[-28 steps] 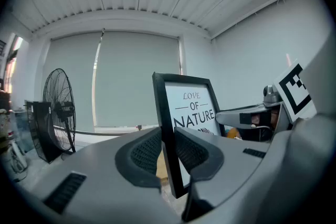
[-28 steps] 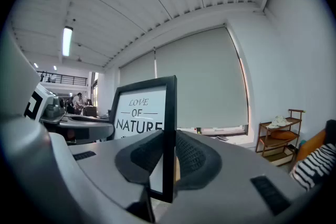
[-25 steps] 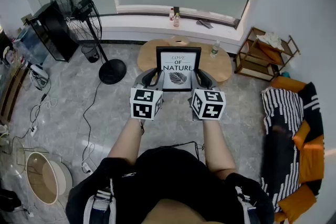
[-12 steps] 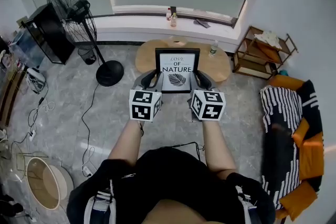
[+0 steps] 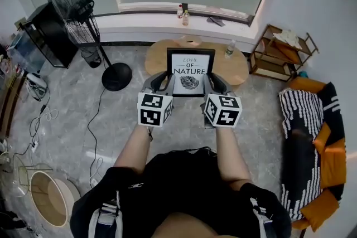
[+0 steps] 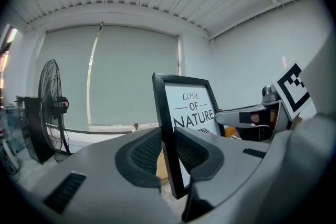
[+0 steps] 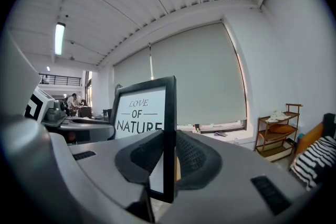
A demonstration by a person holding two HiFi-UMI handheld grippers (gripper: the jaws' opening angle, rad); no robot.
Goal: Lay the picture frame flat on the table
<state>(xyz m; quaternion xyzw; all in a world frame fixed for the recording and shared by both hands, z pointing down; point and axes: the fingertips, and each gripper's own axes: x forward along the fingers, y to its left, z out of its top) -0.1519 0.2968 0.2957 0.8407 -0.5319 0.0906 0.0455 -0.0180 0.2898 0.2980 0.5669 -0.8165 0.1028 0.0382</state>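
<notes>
Left gripper [image 5: 159, 82]: its fingers [image 6: 144, 152] are clamped on the left side bar of the picture frame [image 5: 190, 72], low down, with one pad on the front and one on the back.
Picture frame: it is upright and in the air between the two grippers, with its printed face towards the person. In the head view it shows in line with the middle of the worktop's near edge. No view shows its bottom bar resting on anything.
Right gripper [image 5: 215, 82]: its fingers [image 7: 194, 157] are clamped on the right side bar, at about the same level as the left pair.
Worktop [image 5: 240, 69]: a round wooden top under the window. A bottle [image 5: 229, 51] stands near its far right edge, and the part nearest the frame looks bare.
Done: the frame is gripped firmly on both sides and faces the worktop.
Left to do: by the look of it, almost all of the task. The frame has yet to be brought over the bare part, tipped off upright, lowered until it lies flat, and let go.
</notes>
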